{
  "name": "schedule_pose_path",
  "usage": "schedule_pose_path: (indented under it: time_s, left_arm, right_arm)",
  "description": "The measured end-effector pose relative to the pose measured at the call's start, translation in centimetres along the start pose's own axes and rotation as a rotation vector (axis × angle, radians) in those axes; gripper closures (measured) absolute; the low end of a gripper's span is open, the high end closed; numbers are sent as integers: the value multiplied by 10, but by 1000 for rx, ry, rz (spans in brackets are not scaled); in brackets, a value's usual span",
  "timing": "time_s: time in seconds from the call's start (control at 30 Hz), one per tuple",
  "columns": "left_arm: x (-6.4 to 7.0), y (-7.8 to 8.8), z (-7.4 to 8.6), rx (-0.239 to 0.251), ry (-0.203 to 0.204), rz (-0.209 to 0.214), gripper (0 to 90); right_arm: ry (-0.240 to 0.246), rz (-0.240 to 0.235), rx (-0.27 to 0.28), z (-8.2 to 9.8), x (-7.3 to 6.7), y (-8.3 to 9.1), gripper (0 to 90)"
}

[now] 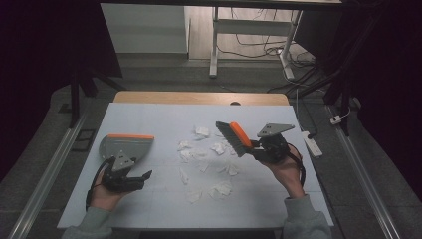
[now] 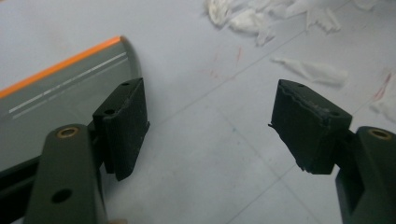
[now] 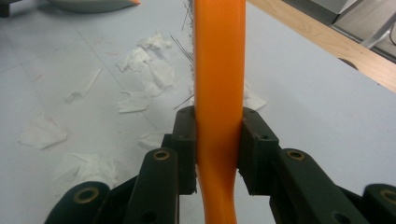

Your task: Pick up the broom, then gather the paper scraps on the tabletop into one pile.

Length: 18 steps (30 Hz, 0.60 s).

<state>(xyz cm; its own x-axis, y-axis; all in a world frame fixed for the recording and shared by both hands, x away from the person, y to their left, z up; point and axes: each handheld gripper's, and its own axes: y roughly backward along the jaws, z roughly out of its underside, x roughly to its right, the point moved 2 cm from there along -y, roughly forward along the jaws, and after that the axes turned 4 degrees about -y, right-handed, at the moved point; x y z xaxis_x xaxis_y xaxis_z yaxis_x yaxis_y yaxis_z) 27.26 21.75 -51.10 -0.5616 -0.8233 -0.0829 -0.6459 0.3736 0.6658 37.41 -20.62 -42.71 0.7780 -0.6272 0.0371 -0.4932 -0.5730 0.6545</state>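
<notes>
The right tongs [image 1: 255,147] are clamped on the orange handle of a brush [image 1: 235,137]. In the right gripper view both pads press flat against the handle's sides [image 3: 218,93], and the handle runs straight up and away between them. From the high view the brush is held above the bench [image 1: 149,112], its dark bristle block angled towards the scatter of torn white paper scraps [image 1: 206,159] lying mid-bench. The bristle tips are blurred; contact with the surface cannot be told.

The left tongs [image 1: 142,178] stand wide apart with nothing between them. The left gripper view shows bare bench surface in the gap between the two black pads [image 2: 123,123]. Just beside the left pad lies the grey dustpan [image 1: 124,147] with its orange lip [image 2: 60,65], resting flat on the bench and apart from the pads. The dustpan sits at the bench's left side, well apart from the brush, with the paper scraps between the two.
</notes>
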Motion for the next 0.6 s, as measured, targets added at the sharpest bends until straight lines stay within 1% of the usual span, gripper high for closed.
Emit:
schedule_pose_path:
  time_s: [0.33,0.43,0.6]
  left_arm:
    - [-4,-3,7,-1,10,2,279]
    - [-5,-5,9,-5,15,1,280]
    - [-3,-8,10,-14,9,5,272]
  right_arm:
    - [-12,24,-25,4,7,-6,706]
    - [-9,30,-29,4,8,-7,706]
    - [-4,41,-35,3,10,-9,706]
